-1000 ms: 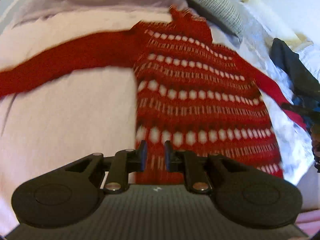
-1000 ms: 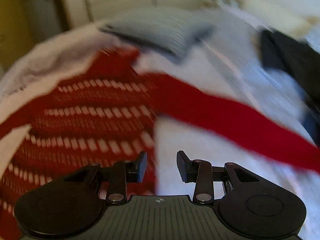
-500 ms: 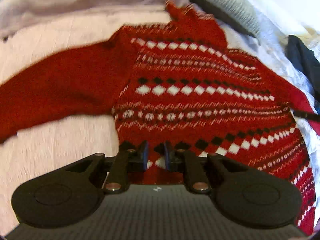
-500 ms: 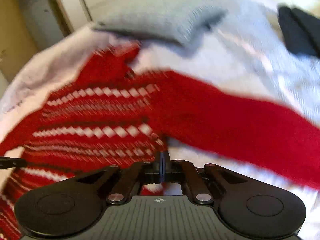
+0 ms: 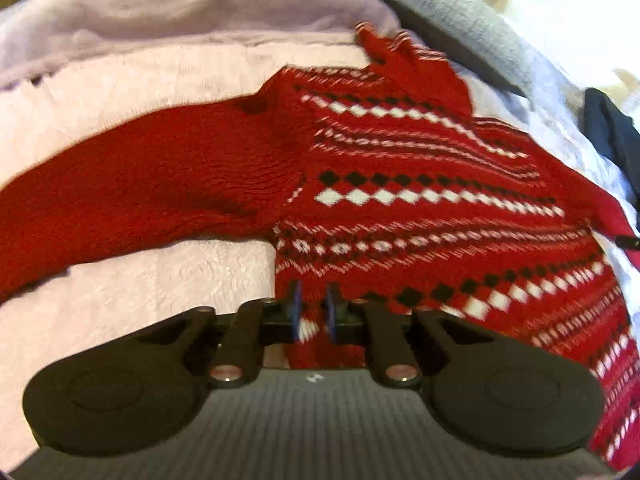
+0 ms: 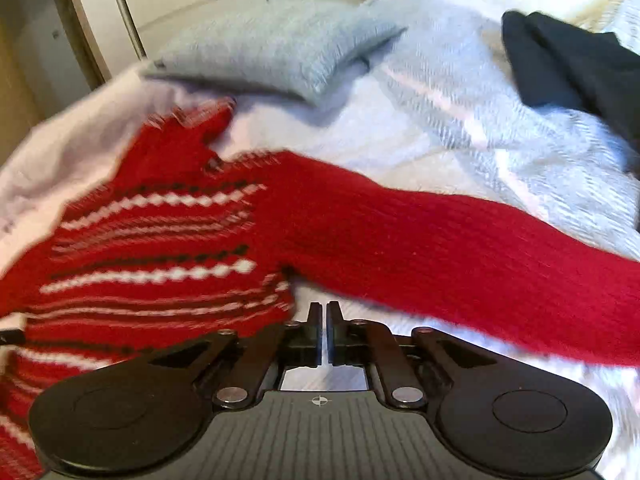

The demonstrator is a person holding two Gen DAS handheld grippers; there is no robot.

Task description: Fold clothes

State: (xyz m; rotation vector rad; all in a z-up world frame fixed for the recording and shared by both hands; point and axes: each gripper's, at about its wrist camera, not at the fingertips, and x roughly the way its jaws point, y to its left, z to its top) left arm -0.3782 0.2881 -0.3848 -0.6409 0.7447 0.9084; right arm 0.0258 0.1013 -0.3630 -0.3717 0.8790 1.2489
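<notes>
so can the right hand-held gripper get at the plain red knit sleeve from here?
Probably yes: the plain red knit sleeve lies flat just ahead of the right hand-held gripper, nothing between them; its jaws, nearly shut and empty, are opening.

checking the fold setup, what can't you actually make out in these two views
- Red sweater hem: left wrist view, hidden behind the left claw, which is shut on the knit.
- One sleeve cuff: left wrist view, cut off by the left edge.
- Other sleeve cuff: right wrist view, runs off the right edge.
- Dark garment: right wrist view, blurred and cut by the edge, so its kind is unclear.
</notes>
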